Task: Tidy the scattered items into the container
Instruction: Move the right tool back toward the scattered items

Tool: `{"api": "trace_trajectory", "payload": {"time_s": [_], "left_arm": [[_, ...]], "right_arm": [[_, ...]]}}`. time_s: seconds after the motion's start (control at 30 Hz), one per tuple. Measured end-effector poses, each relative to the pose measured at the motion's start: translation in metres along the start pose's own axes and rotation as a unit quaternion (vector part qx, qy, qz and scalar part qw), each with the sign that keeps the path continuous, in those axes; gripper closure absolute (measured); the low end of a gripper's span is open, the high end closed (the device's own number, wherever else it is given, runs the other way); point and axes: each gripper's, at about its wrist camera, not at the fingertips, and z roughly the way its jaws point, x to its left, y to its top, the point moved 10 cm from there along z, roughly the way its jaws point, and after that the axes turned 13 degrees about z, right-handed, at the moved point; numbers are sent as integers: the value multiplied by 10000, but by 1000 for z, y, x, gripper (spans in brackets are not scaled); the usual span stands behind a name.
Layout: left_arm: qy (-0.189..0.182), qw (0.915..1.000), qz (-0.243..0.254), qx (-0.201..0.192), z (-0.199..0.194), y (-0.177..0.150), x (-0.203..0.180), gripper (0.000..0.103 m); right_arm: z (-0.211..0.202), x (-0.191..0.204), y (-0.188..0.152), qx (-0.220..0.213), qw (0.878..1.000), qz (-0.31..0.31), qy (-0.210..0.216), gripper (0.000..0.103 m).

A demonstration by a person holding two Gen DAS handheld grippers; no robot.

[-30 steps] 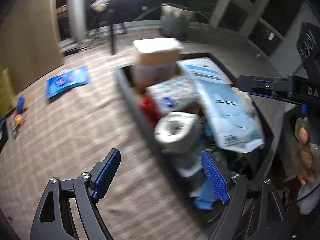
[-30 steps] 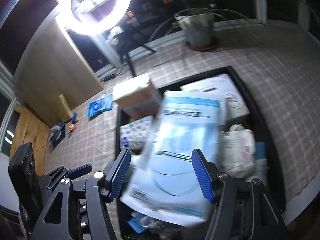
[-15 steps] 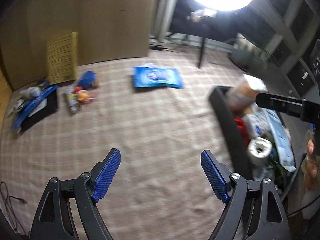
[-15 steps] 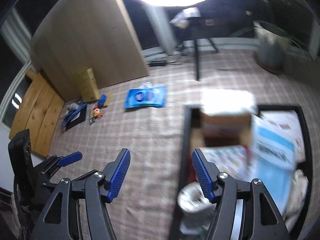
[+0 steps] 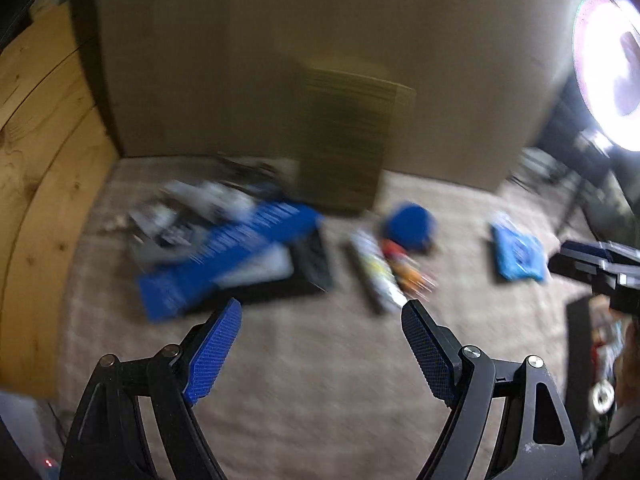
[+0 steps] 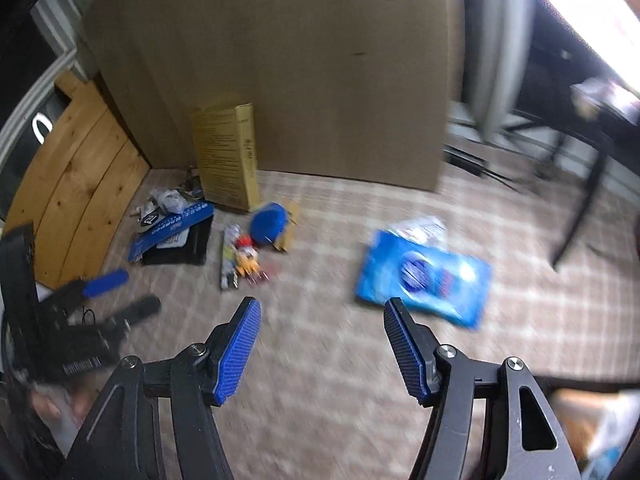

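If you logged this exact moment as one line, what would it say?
left gripper: open, empty | right gripper: open, empty | blue packet: on carpet | small items: on carpet

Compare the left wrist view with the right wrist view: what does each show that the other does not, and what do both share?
Only the left wrist view shows the ring light and the container's black edge.
Only the right wrist view shows the table legs and clear print on the yellow box.
Both show the carpet, blue pack, blue ball, the blue-lidded pile and both grippers, left and right, open and empty.
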Motion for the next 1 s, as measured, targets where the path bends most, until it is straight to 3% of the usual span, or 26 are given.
{"api": "trace_trajectory", "payload": {"time_s": [0.33, 0.67, 0.73, 0.87, 1.0], "left_arm": [[363, 9985, -323, 267, 70, 49, 117, 18], [295, 9950, -838, 467, 123, 60, 173, 19], [151, 9943, -926, 505, 129, 57, 173, 27], [254, 9964, -670, 445, 126, 52, 162, 40], [283, 9975, -417, 503, 118, 38, 140, 61]], "right_arm": [[90, 45, 43, 436, 9988, 221, -59, 43], [130, 42, 56, 470, 9973, 515, -245, 43], [134, 42, 56, 485, 9970, 544, -244, 43], [140, 46, 55, 500, 9972, 470, -293, 43], [144, 51, 46, 594, 9974, 286, -303, 44]]}}
